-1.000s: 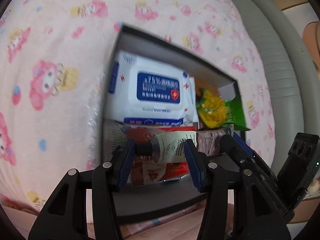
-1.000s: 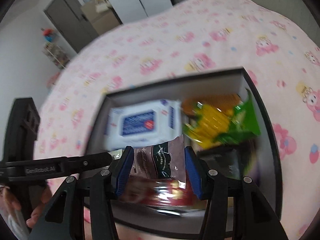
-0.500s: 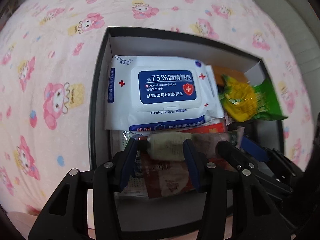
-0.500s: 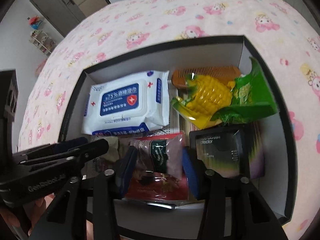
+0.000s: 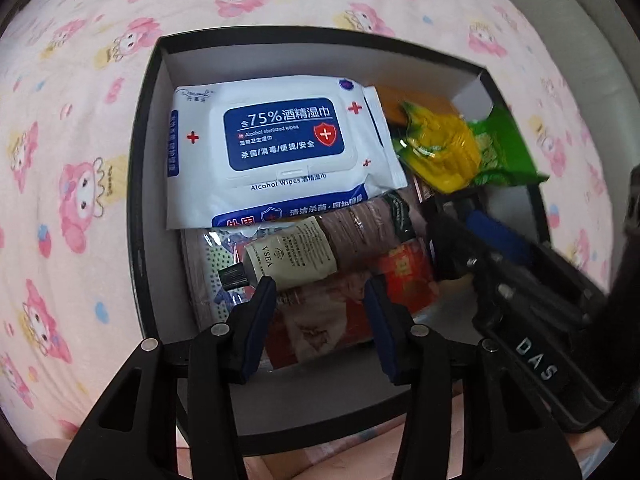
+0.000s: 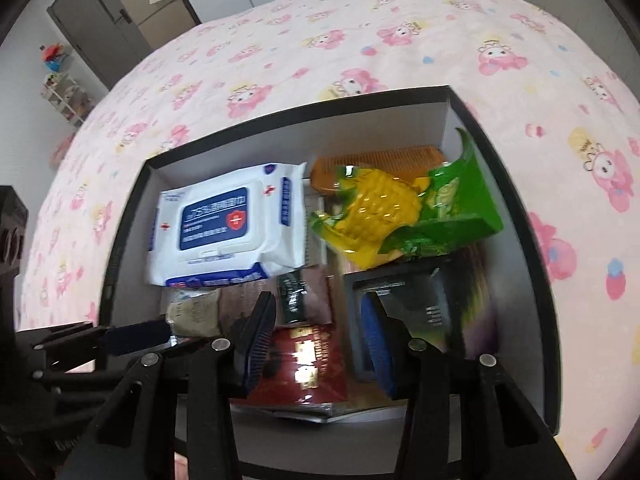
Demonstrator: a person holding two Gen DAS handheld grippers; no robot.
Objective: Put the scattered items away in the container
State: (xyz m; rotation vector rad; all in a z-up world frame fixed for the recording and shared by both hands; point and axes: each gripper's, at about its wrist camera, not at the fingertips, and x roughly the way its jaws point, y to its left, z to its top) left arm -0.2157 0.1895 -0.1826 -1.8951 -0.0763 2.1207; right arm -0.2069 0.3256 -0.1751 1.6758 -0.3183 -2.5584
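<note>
2 grippers over black box mid-frame: left gripper spread, empty, cream tube lying just beyond its tips; right gripper spread, empty, jaws have just been closing

One black box is seen on one bed with a pink cartoon cover. Inside it the following are counted: one white pack of alcohol wipes, one cream tube with a dark cap, one brown sachet, one red packet, one yellow-and-green snack bag, one orange comb and one dark box with a printed lid. A clear pouch with a dotted sheet is also seen once, at the left wall. Two pairs of tongs are counted, one left and one right.
</note>
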